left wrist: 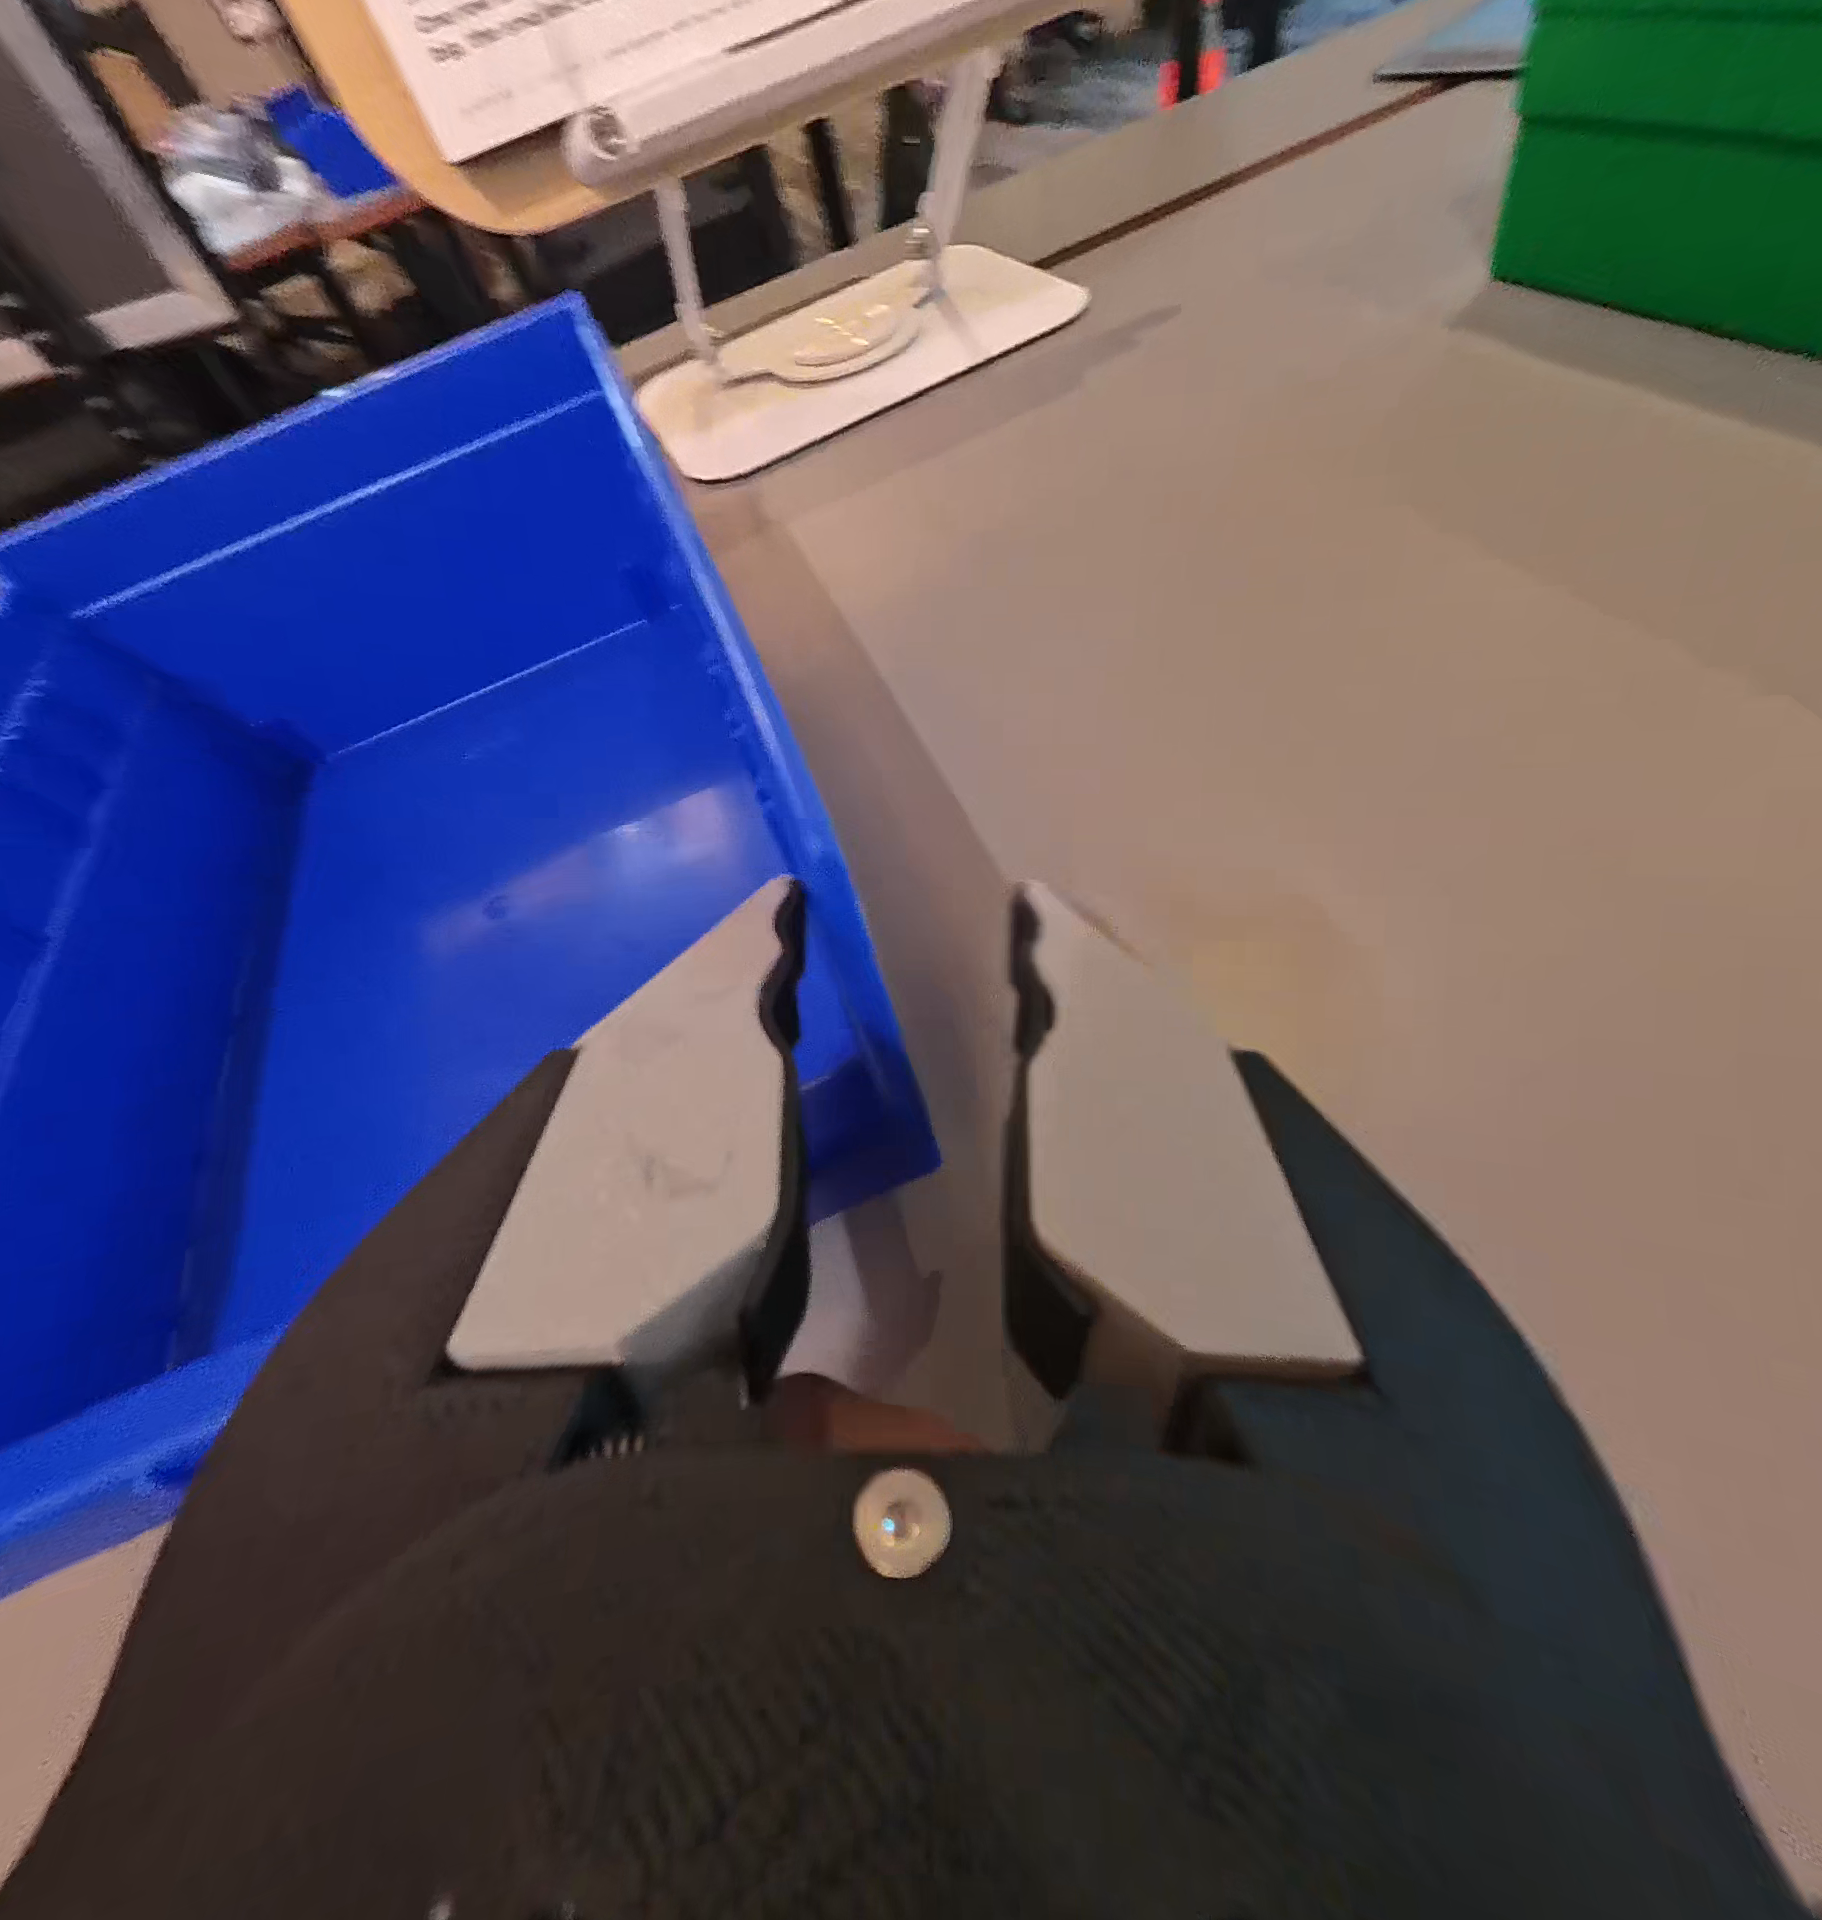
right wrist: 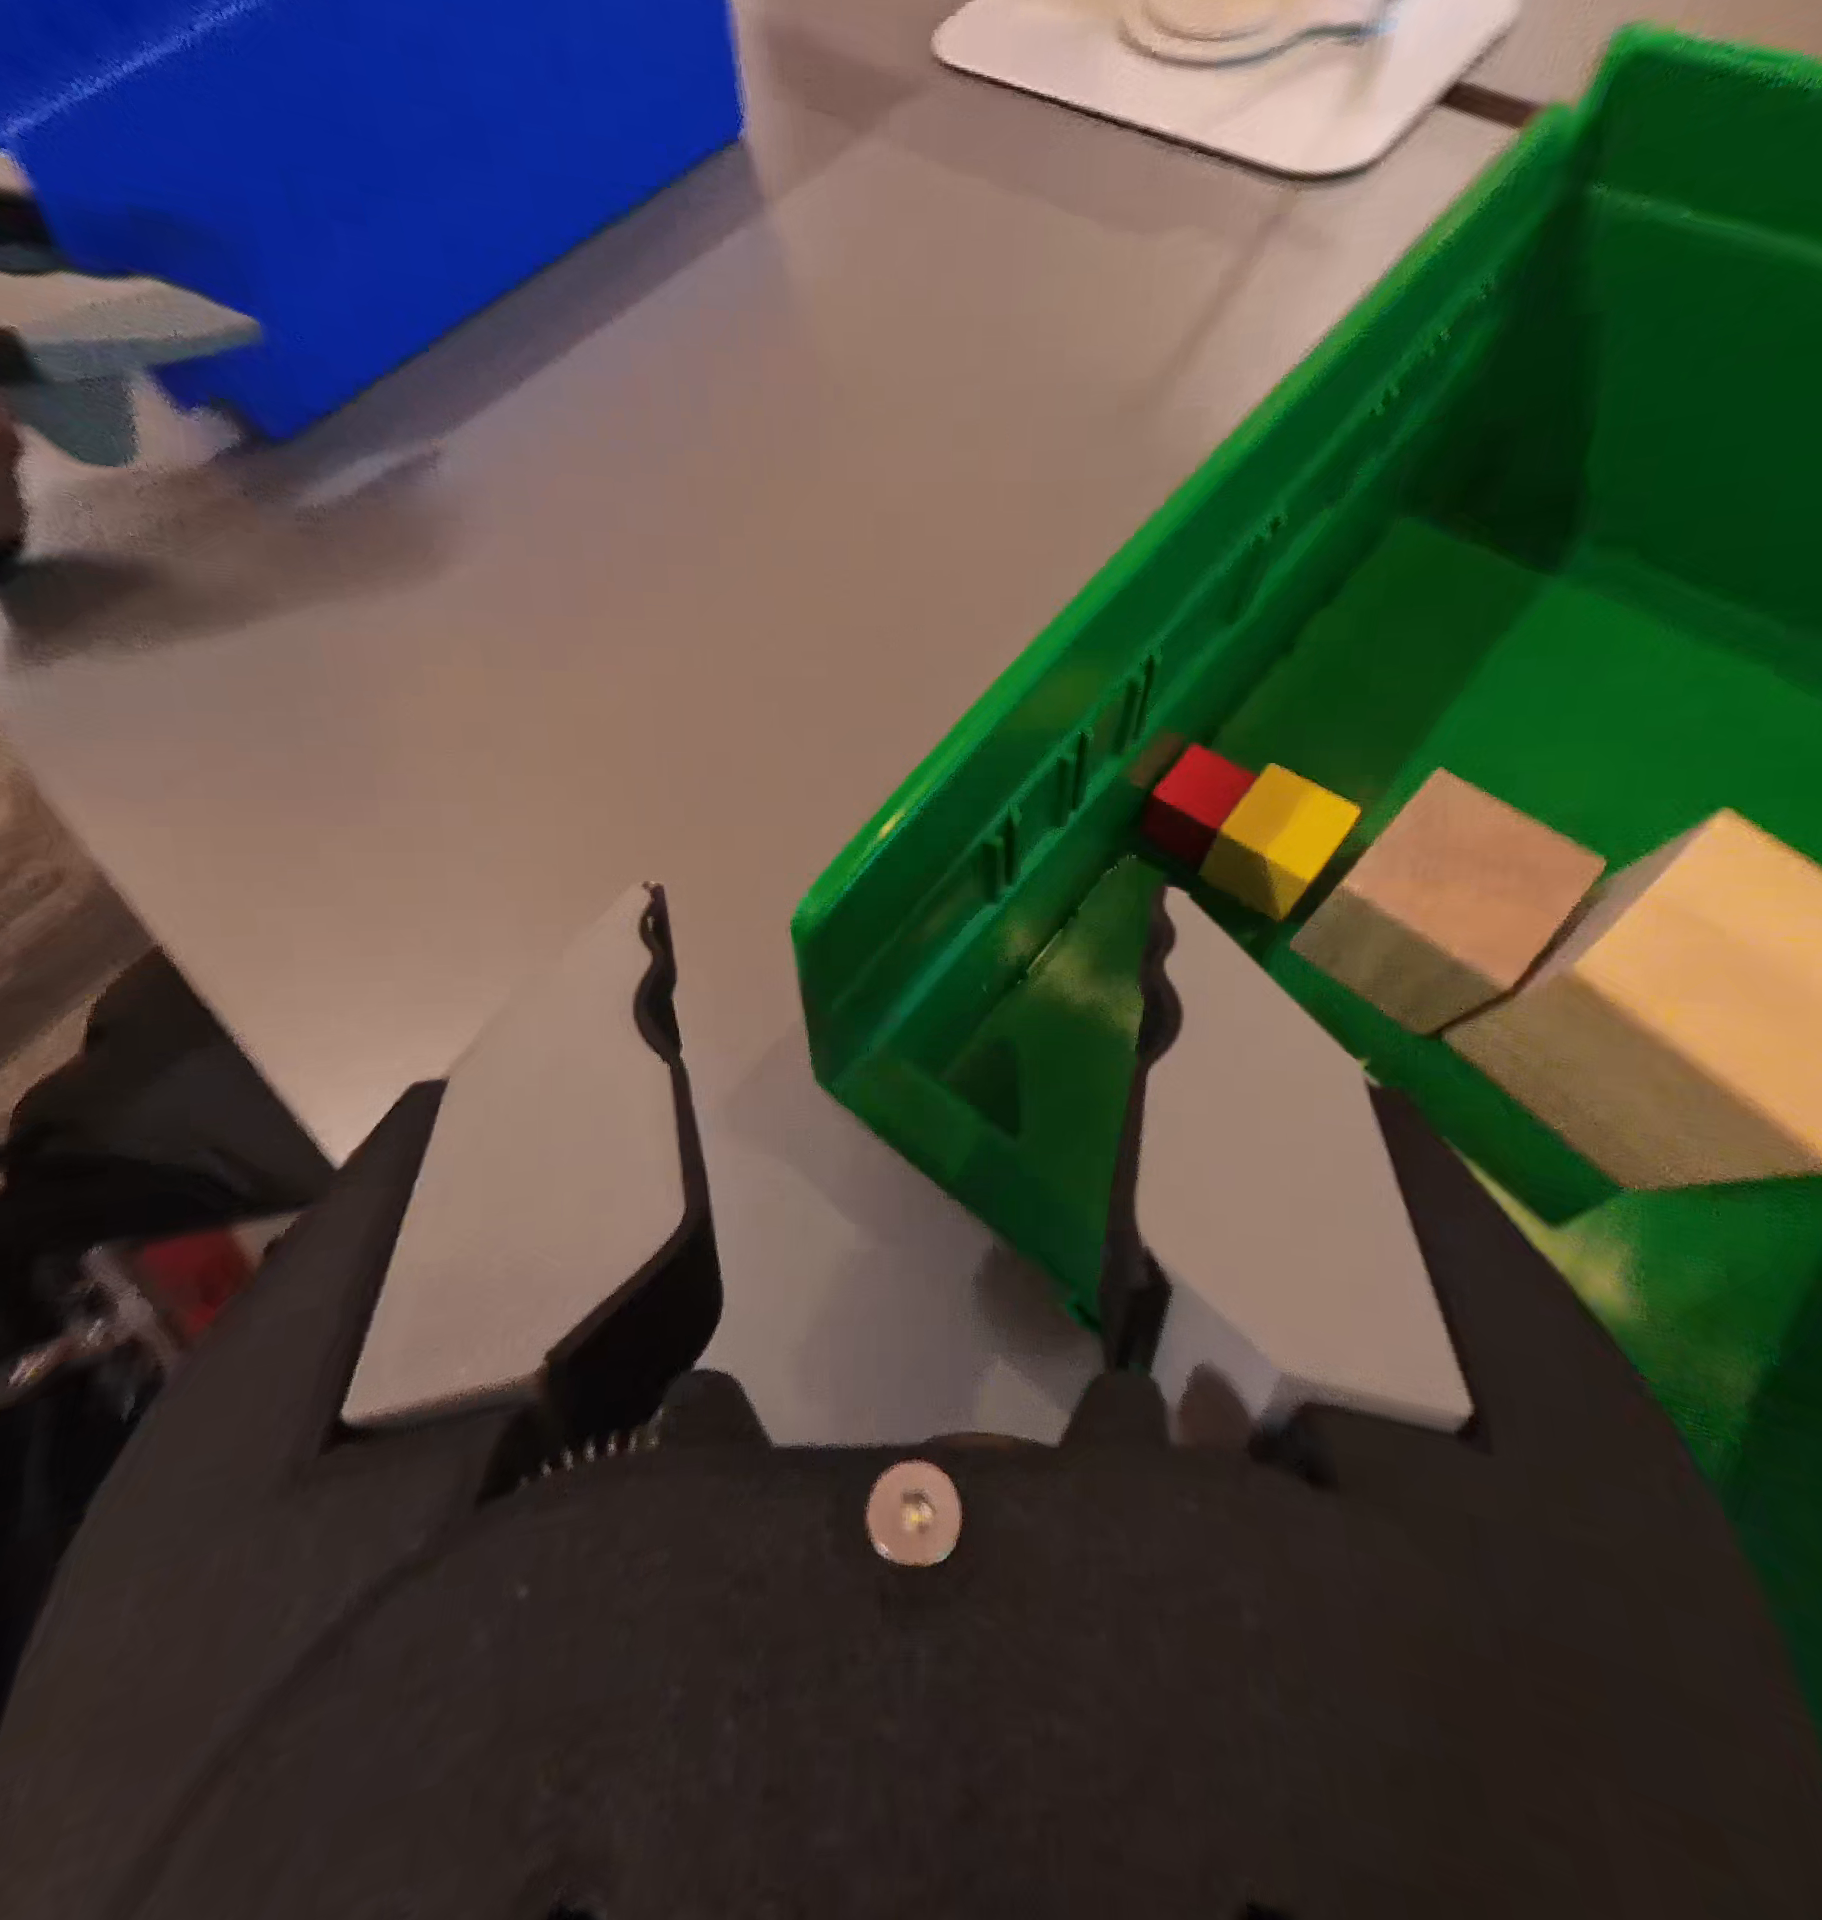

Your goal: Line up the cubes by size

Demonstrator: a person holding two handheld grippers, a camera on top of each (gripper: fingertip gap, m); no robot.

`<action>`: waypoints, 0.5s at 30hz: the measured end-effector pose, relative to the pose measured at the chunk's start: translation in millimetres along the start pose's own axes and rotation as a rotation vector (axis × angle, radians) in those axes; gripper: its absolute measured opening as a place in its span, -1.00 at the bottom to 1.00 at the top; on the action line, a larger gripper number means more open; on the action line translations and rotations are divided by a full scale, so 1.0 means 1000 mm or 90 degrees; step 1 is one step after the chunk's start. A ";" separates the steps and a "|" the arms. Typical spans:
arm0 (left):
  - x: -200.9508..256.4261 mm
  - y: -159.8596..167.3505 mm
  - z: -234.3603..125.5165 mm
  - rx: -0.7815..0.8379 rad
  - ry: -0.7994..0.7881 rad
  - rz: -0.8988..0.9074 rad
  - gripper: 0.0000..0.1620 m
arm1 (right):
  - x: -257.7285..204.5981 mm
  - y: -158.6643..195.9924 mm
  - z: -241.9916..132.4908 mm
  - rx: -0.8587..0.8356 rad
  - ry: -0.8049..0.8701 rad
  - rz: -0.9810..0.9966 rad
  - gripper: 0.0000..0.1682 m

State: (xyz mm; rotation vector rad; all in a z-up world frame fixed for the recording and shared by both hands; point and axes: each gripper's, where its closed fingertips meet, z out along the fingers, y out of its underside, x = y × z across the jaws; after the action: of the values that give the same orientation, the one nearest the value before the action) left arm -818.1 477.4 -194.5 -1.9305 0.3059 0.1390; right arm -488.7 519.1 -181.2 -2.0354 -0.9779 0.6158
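The right gripper (right wrist: 907,904) hangs above the near-left corner of the green bin (right wrist: 1000,935), its fingers (right wrist: 574,1049) spread wide with nothing between them; one finger is over the tabletop (right wrist: 626,520), the other over the bin's inside. Inside the bin, the cubes sit in a row that runs from the left wall toward the right: a small red cube (right wrist: 1198,795) against the wall, a slightly larger yellow cube (right wrist: 1286,847) touching it, then a bigger plain wooden cube (right wrist: 1447,894), then the largest pale wooden cube (right wrist: 1707,987). A tiny brownish piece beside the red one is too blurred to identify.

The left gripper (left wrist: 907,914) is held over the right wall of the blue bin (left wrist: 419,727), fingers (left wrist: 678,1091) parted and empty. The bin is smooth, glossy plastic with ribbed walls. Beyond it a white stand (left wrist: 865,343) with thin metal legs holds a paper sheet on the matte grey tabletop (left wrist: 1354,727). Both grippers have black textured bodies and pale flat fingers with wavy dark pads.
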 end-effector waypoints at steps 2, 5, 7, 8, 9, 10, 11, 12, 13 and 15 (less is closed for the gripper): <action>-0.012 -0.001 0.002 -0.003 -0.066 0.022 -0.86 | 0.005 0.006 0.010 0.008 0.048 0.027 -0.15; -0.024 -0.003 0.002 -0.002 -0.142 0.039 -0.94 | 0.008 0.000 0.013 0.033 0.098 0.035 -0.64; -0.027 -0.007 0.000 0.021 -0.128 -0.012 -0.97 | 0.014 -0.002 0.015 0.035 0.176 0.016 -0.76; -0.030 -0.011 -0.001 0.035 -0.111 -0.052 -0.99 | 0.015 -0.004 0.016 0.035 0.214 0.001 -0.81; -0.033 -0.017 -0.003 0.047 -0.097 -0.086 -1.00 | 0.014 -0.006 0.019 0.026 0.243 -0.015 -0.83; -0.036 -0.025 -0.005 0.064 -0.084 -0.118 -1.00 | 0.011 -0.009 0.023 0.020 0.259 -0.022 -0.84; -0.039 -0.036 -0.008 0.083 -0.073 -0.149 -1.00 | 0.006 -0.013 0.029 0.022 0.266 -0.013 -0.83; -0.043 -0.049 -0.012 0.105 -0.064 -0.178 -0.99 | 0.000 -0.017 0.037 0.030 0.263 0.001 -0.81; -0.047 -0.064 -0.016 0.126 -0.061 -0.195 -0.98 | -0.007 -0.022 0.045 0.036 0.259 0.014 -0.80; -0.050 -0.094 -0.024 0.152 -0.044 -0.229 -0.98 | -0.020 -0.033 0.061 0.049 0.257 0.032 -0.79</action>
State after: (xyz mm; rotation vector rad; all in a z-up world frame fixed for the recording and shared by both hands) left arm -841.5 494.8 -89.2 -1.7084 -0.0713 -0.0664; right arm -556.8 542.5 -187.9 -2.0151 -0.6556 0.2456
